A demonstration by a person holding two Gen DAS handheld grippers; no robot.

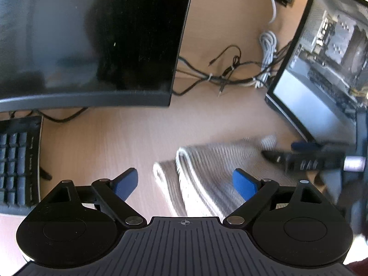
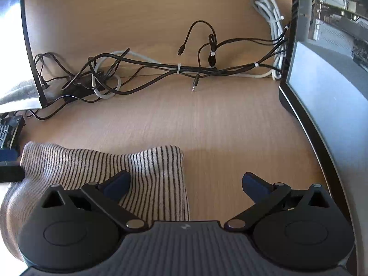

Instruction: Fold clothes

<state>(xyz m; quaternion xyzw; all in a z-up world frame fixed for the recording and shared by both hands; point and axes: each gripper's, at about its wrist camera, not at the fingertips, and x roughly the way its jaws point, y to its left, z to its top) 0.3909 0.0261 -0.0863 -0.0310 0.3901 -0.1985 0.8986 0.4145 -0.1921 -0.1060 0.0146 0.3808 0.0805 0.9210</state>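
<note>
A folded striped garment (image 1: 207,172), beige with thin dark stripes, lies on the wooden desk (image 1: 119,138). My left gripper (image 1: 185,184) hangs open above its left edge, with nothing between its blue pads. In the right wrist view the same striped garment (image 2: 96,168) lies low on the left. My right gripper (image 2: 186,185) is open over the garment's right edge; its left finger is above the cloth, its right finger above bare wood. The right gripper (image 1: 306,158) shows blurred at the right of the left wrist view.
A dark monitor (image 1: 87,36) stands at the back left, a keyboard (image 1: 16,161) at the far left. A tangle of black and white cables (image 2: 161,66) runs along the desk's back. An open computer case (image 2: 329,73) stands on the right.
</note>
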